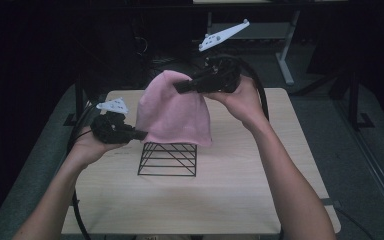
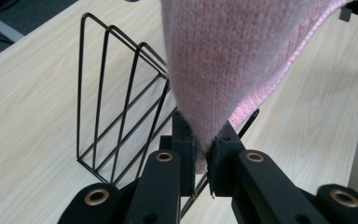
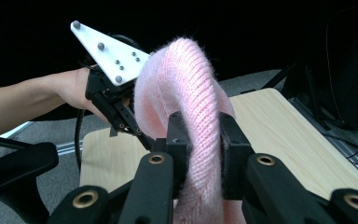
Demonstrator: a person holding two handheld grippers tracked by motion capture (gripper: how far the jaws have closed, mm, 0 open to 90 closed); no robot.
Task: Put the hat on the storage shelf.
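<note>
A: Holding up a pink knitted hat (image 1: 172, 112) between both grippers, above the middle of the light wood table (image 1: 240, 200).

B: Left gripper (image 1: 141, 134)?

A: Clamped on the hat's lower edge, at about 8 o'clock of the fabric in the high view. Seen close in the left gripper view: knit (image 2: 223, 60) narrowing to a point and pinched tight between the two pads, jaws nearly together. Grey three-cornered plate riding on top.

B: Right gripper (image 1: 178, 88)?

A: Gripping the crown, at roughly 1 o'clock of the hat in the high view, higher than the left. Right gripper view: thick fold of ribbed knit (image 3: 198, 116) squeezed between the black jaws, jaws narrow, fabric bulging above and below the pads. Left gripper (image 3: 142, 135) visible farther off at 10 o'clock in that view, hand behind it.

B: Anything under the hat?

A: Black wire rack (image 1: 167, 159), standing on the table at 6 o'clock of the hat. Hat's hem hanging across the rack's top edge in the high view; contact or not, cannot tell. Rack's upright loops (image 2: 116, 98) at 9 o'clock of the pinched corner in the left gripper view.

B: Hat shape?

A: Stretched diagonally, crown up toward 1 o'clock, hem down toward 7.
</note>
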